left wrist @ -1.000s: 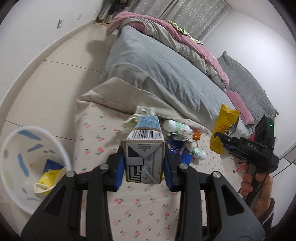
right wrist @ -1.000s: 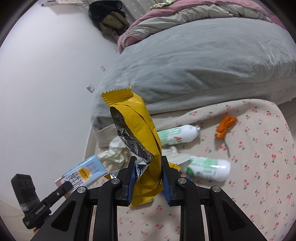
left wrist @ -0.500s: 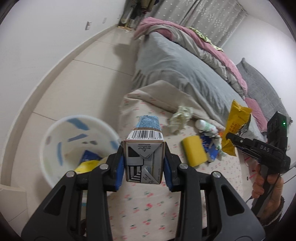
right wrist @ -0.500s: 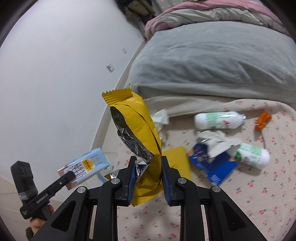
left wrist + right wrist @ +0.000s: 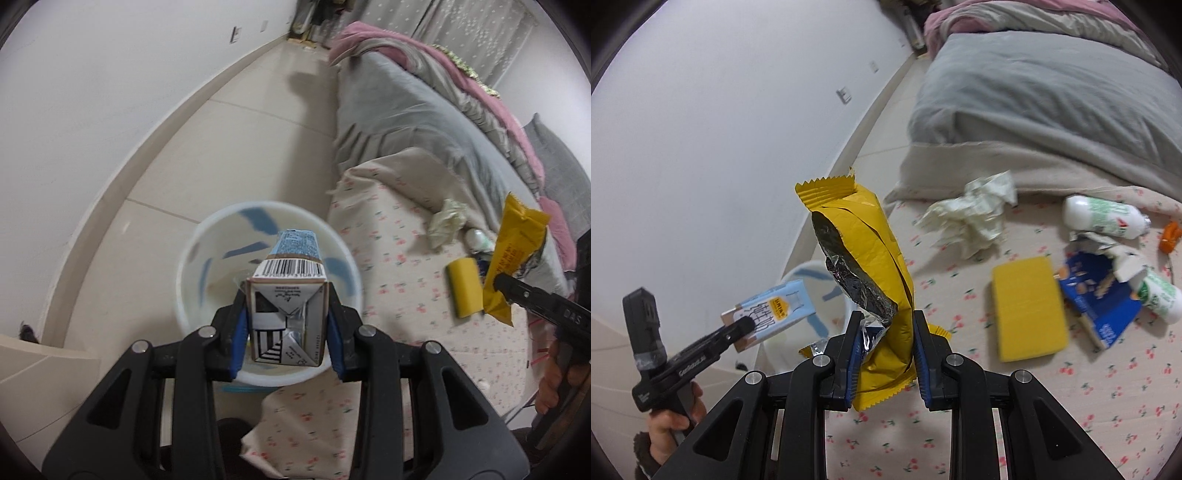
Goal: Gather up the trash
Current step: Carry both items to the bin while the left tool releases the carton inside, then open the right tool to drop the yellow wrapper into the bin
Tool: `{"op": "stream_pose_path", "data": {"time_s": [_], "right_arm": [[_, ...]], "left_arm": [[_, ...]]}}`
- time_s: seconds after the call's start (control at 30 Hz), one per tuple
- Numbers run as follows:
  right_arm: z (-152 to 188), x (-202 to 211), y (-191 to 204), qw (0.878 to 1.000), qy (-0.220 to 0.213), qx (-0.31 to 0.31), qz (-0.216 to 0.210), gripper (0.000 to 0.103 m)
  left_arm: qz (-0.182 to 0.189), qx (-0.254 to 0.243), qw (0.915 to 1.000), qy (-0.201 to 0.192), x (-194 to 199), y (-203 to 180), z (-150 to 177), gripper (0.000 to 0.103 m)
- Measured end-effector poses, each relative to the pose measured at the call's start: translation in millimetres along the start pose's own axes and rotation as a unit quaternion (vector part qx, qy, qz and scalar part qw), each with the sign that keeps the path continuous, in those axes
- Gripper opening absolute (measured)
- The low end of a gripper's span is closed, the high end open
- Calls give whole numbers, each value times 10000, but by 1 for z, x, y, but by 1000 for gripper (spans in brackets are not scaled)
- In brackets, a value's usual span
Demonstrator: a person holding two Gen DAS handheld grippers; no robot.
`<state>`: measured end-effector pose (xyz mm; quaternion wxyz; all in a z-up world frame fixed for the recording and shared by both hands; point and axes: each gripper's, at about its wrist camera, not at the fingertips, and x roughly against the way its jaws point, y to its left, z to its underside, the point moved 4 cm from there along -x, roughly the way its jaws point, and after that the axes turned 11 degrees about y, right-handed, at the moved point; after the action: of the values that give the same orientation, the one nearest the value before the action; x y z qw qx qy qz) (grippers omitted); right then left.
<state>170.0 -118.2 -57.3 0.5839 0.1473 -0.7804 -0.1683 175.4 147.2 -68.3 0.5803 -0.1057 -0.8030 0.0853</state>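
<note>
Bin (image 5: pixel 192 258) under carton (image 5: pixel 290 295) clamped in left jaws; contents hidden. Right jaws clamp wrapper (image 5: pixel 875 280).

Bottom of the white bin (image 5: pixel 192 258) behind the milk carton (image 5: pixel 288 314); far small bottle (image 5: pixel 478 236) too blurry.

Carton (image 5: pixel 288 295) over bin (image 5: pixel 192 266); sponge (image 5: pixel 1027 308) between tissue (image 5: pixel 975 218) and box (image 5: pixel 1104 295).

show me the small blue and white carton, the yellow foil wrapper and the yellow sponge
small blue and white carton (image 5: pixel 289 326), left wrist view, on its folded bottom face
yellow foil wrapper (image 5: pixel 877 258), right wrist view, on its yellow outer side
rectangular yellow sponge (image 5: pixel 1027 308), right wrist view, on its top face
</note>
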Motion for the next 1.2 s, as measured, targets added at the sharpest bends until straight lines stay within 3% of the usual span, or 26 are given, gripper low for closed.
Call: {"op": "stream_pose_path", "data": {"time_s": [0.27, 0.33, 0.4, 0.57, 0.87, 1.13, 1.17, 1.2], "right_arm": [[3, -37, 35, 9989, 343, 308, -22, 26], [2, -48, 43, 9984, 428, 378, -55, 26], [2, -55, 48, 9979, 496, 416, -84, 26], [-1, -74, 57, 9968, 635, 469, -134, 26], [-10, -105, 70, 9948, 822, 543, -266, 27], [-15, -121, 76, 9941, 827, 589, -392, 29], [-15, -120, 77, 9940, 808, 582, -443, 34], [-14, -121, 77, 9940, 802, 574, -478, 47]], "left_arm": [[-317, 143, 9991, 240, -9, 23, 2, 40], [-435, 160, 9984, 334, -11, 26, 2, 51], [-629, 224, 9971, 373, -11, 31, 5, 75], [-1027, 333, 9937, 303, -4, 46, 7, 85], [-1624, 161, 9864, 179, 7, 61, 10, 87], [-1669, 207, 9856, 178, 12, 66, 9, 87], [-1673, 206, 9855, 179, 11, 67, 9, 87], [-1676, 207, 9855, 181, 11, 67, 10, 87]]}}
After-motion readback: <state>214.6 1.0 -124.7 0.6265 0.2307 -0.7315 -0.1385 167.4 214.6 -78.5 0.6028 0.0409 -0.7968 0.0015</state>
